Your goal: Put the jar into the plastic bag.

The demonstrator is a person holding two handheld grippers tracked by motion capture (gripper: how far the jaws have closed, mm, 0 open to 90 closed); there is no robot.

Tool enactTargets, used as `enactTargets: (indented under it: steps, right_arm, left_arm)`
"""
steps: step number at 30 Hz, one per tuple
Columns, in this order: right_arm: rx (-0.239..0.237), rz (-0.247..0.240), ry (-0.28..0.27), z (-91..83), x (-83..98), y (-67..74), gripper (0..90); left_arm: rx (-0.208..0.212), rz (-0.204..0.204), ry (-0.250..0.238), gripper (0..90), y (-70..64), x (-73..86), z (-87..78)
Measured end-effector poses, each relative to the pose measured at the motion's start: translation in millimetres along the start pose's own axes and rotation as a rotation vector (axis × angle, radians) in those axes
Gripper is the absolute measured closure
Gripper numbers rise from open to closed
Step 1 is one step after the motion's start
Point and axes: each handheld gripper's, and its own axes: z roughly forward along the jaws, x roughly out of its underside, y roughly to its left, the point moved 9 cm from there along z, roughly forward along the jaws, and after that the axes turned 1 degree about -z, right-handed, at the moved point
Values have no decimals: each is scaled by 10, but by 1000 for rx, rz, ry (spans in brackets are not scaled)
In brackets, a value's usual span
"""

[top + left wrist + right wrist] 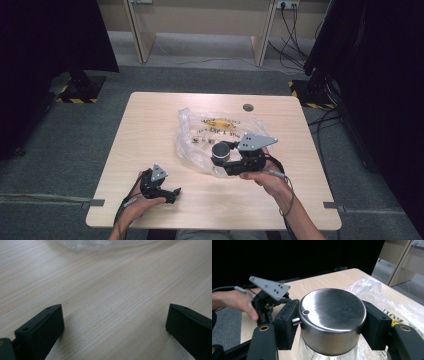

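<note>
R gripper (332, 322) pinches brushed-steel cap (333, 312) of clear glass jar (312, 353), bag (200, 135) at 11 o'clock; smooth metal, could slip. L gripper (172, 192) jaws spread, idle.

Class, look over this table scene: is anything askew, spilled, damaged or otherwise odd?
Nothing spilled or broken. The clear plastic bag lies crumpled and open on the table. The right gripper grips a glass jar by its metal lid.

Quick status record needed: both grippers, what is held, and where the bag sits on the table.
right gripper: shut on the steel lid of a clear jar, jar upright
left gripper: open, nothing between its jaws, low over bare wood
plastic bag: crumpled, clear, printed, mid table, beside and behind the jar
table: light wood
</note>
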Motion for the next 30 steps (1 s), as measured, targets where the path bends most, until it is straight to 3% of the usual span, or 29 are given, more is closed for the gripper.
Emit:
enactTargets:
  steps: [12,30]
  right_arm:
    - [36,24,2,69,-178,-211,372]
    - [147,107,29,316,-209,-742,373]
  left_arm:
    - [0,0,0,12,0,0,0]
    - [0,-1,0,12,0,0,0]
